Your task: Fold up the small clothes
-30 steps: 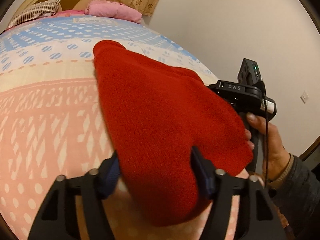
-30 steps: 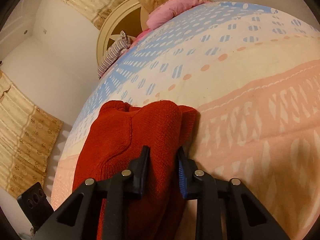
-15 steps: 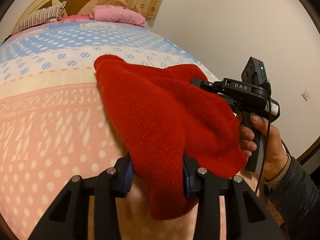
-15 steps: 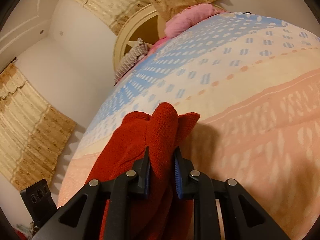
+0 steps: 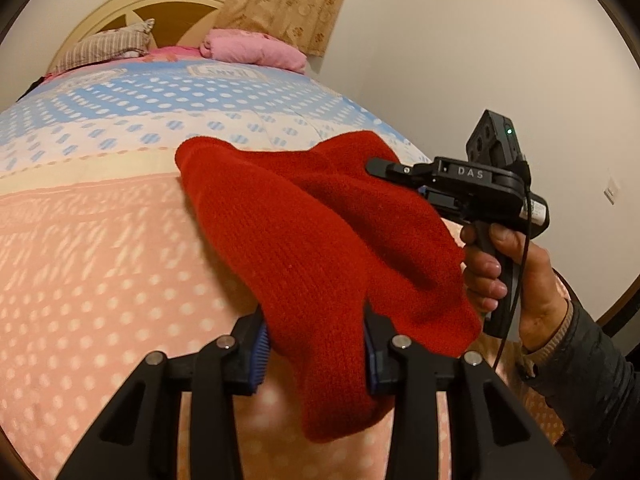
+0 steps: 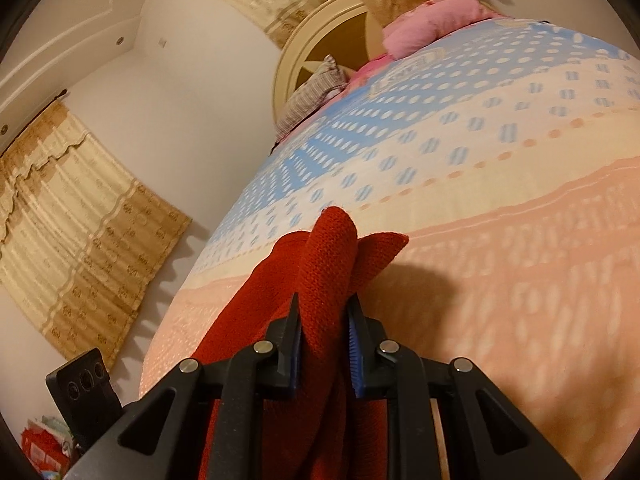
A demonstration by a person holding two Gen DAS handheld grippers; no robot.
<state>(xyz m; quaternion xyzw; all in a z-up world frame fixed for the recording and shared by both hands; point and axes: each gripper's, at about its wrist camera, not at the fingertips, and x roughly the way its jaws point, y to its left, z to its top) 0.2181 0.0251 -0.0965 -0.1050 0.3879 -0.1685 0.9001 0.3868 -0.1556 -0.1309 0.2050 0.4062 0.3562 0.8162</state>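
Note:
A small red knit garment is lifted above the patterned bed cover, stretched between both grippers. My left gripper is shut on its near edge, and a flap of cloth hangs below the blue pads. In the left wrist view the right gripper, carried by a hand, pinches the far right corner. From the right wrist, my right gripper is shut on a bunched fold of the garment, which sticks up past the fingertips. The far corner still touches the bed.
The bed fills both views. A pink pillow and a striped pillow lie by the cream headboard. A white wall runs along the bed's right side. Curtains hang beyond the other side.
Both grippers have risen and carried the red garment up off the bed. The left jaws have narrowed onto the cloth. The right jaws have tightened slightly on their fold.

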